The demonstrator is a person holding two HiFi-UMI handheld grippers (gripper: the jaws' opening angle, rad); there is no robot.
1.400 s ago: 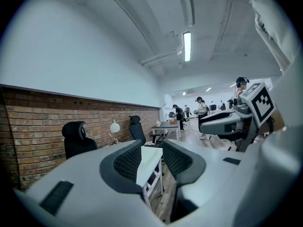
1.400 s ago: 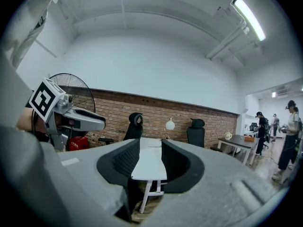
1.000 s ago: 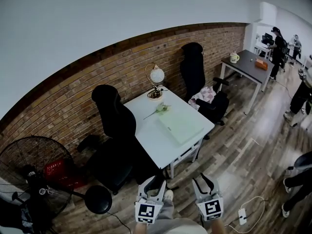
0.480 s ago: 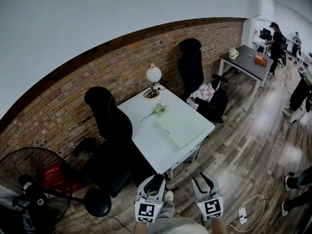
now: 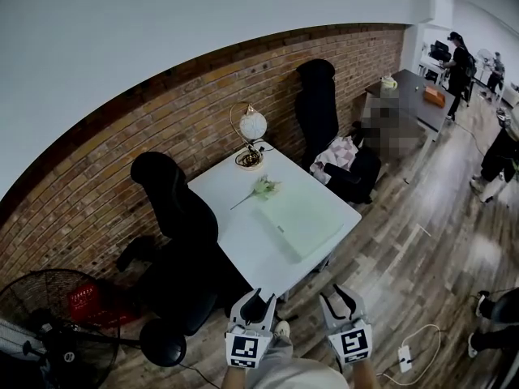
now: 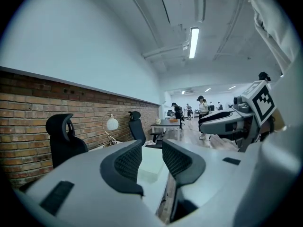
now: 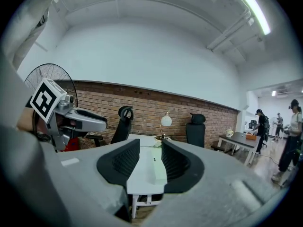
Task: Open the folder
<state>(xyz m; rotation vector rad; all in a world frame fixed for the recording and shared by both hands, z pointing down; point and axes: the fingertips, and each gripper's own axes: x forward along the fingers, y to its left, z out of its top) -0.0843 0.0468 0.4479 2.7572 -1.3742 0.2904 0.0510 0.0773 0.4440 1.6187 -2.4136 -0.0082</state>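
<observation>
A pale green folder lies shut on the white table, toward its right side; it also shows between the jaws in the right gripper view as the folder. My left gripper and right gripper hang side by side at the bottom of the head view, short of the table's near corner. Both stand open with nothing between their fingers. In the left gripper view the left gripper points at the table edge, and the right gripper points along the table.
A globe lamp and a flower stem sit at the table's far side. Black office chairs stand left of and behind the table. A floor fan stands at lower left. A power strip lies on the wood floor; people stand far right.
Table and folder have drawn nearer and lower in the head view as I walk toward them. Both grippers keep the same open stance at the bottom edge.
</observation>
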